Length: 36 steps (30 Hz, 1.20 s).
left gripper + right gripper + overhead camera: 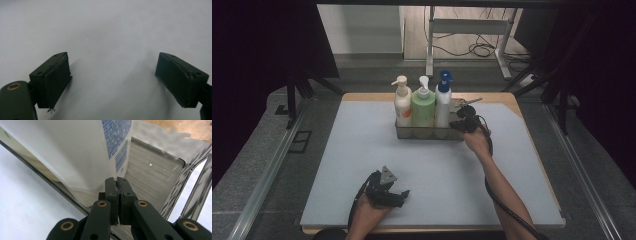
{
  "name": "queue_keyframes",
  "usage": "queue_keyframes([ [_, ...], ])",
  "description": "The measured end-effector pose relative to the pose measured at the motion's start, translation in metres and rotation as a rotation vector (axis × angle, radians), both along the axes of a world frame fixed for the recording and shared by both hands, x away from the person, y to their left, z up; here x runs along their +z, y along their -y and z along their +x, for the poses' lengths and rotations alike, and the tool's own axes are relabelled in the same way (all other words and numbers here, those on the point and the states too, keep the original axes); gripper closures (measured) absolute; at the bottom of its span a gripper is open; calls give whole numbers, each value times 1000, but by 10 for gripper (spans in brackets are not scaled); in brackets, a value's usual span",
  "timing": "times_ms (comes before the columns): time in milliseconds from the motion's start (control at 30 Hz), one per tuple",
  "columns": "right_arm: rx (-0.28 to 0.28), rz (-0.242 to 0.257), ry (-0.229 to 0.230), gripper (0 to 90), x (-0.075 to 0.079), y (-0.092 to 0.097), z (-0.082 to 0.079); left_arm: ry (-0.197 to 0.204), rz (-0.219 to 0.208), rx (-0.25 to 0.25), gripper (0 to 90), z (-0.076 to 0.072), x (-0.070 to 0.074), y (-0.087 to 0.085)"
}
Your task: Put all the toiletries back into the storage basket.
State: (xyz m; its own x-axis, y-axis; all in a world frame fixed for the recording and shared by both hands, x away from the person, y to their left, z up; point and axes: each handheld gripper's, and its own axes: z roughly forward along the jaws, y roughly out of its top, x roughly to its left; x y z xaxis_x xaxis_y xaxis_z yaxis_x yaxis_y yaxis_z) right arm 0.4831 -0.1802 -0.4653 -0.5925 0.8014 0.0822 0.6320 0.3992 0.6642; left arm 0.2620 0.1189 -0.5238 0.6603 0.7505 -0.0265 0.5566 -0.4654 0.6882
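three pump bottles stood upright in a row inside a clear tray (404,133) at the far middle of a pale grey mat (337,165) that covered the table: a cream bottle (402,104) at the left, a green bottle (423,107) in the middle and a white bottle with a blue pump (442,102) at the right, each touching its neighbour. the tray's right end lay bare beside the white bottle (75,157), its ribbed floor showing in the right gripper view. the right gripper (460,123) sat at that end, its jaws pressed together on what looked like the tray's near wall (65,192), just beside the foot of the white bottle; whether the wall was truly pinched between the pads could not be told for sure. the left gripper (398,196) rested well apart on the near part of the mat, its jaws spread wide with nothing between them. the step in hand seemed to be taking hold of the tray by its rim. next, a pull or slide would call for a slow, level motion, since the tall bottles could tip, and the idle left gripper might need to steady the far end.
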Motion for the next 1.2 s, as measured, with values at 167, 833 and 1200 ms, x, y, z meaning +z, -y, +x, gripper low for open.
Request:
queue_keyframes([
  [167, -2, 0, 2, 882, 0, 0, -1, 0, 0, 0, 123, 0, 0, 0],
  [833, -17, 10, 4, 892, 0, -1, -2, -1, 1, 0, 123, 0, 0, 0],
  [1200, -15, 10, 7, 898, 3, -1, -3, 0, 0, 0, 122, 0, 0, 0],
])
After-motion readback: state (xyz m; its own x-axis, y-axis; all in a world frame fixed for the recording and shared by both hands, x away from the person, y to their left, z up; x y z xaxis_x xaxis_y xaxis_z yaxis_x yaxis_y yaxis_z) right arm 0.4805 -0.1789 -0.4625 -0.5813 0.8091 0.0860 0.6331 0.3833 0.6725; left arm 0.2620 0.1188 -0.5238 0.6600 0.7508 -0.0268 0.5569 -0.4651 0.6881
